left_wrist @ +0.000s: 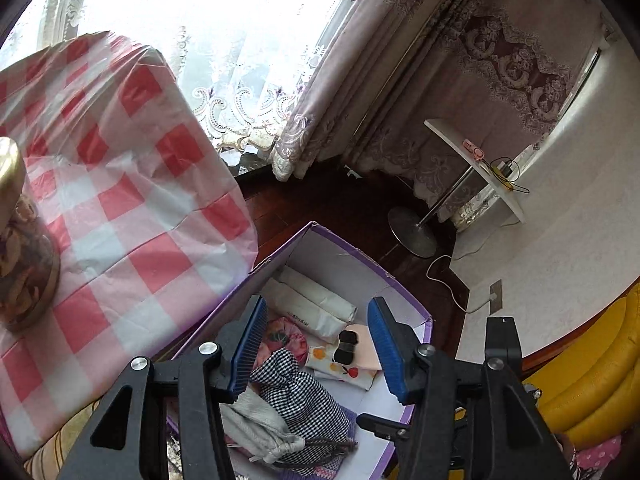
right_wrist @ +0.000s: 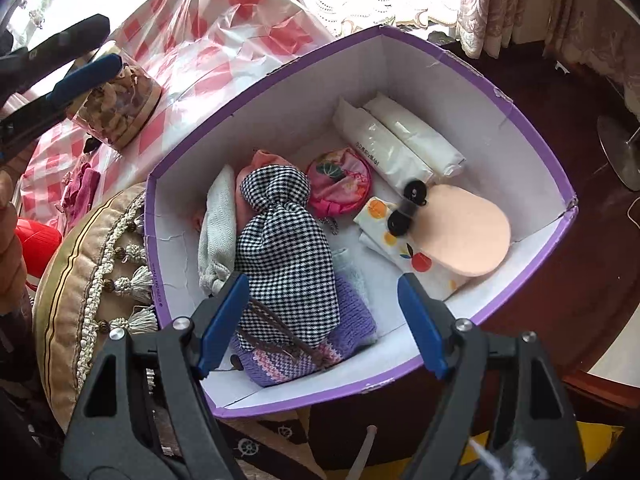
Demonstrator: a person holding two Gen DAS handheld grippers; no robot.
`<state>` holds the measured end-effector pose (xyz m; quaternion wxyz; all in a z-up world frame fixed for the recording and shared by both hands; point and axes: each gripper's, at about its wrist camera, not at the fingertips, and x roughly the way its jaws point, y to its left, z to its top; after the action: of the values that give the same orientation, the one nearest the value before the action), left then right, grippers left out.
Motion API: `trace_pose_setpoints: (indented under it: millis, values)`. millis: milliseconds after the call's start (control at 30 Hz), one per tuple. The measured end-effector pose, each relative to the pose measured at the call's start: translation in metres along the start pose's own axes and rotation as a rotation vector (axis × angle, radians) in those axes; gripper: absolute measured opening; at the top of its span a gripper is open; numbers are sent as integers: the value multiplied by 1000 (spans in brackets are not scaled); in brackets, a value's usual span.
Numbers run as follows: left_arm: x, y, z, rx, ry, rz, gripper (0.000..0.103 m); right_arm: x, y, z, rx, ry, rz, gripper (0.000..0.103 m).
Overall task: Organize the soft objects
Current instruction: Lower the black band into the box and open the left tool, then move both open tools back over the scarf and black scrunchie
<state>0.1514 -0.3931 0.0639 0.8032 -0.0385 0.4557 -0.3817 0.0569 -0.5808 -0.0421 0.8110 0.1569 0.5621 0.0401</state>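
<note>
A purple box with white inside holds soft things: a black-and-white checked drawstring pouch, a grey-white cloth, a purple knitted piece, a round pink floral purse, two white rolled packs, a fruit-print cloth and a peach pad with black buttons. My right gripper is open and empty above the box's near end, over the pouch. My left gripper is open and empty above the same box; it also shows at the right wrist view's upper left.
A red-and-white checked, plastic-covered table stands left of the box, with a clear jar of snacks and a magenta cloth on it. A tasselled cushion lies by the box. A white side table and a yellow seat stand beyond.
</note>
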Motion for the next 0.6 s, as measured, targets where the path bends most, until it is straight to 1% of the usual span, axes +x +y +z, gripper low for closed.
trace_pose_setpoints:
  millis: [100, 233, 400, 500, 600]
  values:
    - [-11, 12, -7, -19, -16, 24, 54, -7, 13, 3, -30, -25, 24, 79]
    - [-29, 34, -18, -72, -38, 46, 54, -9, 37, 10, -82, -49, 53, 79]
    - [-53, 63, -33, -132, -78, 85, 54, -16, 70, 18, -154, -80, 62, 79]
    - [-69, 81, -42, -164, -101, 116, 54, -17, 93, 21, -210, -85, 50, 79]
    - [-87, 101, -52, -203, -124, 144, 54, -18, 115, 23, -271, -93, 65, 79]
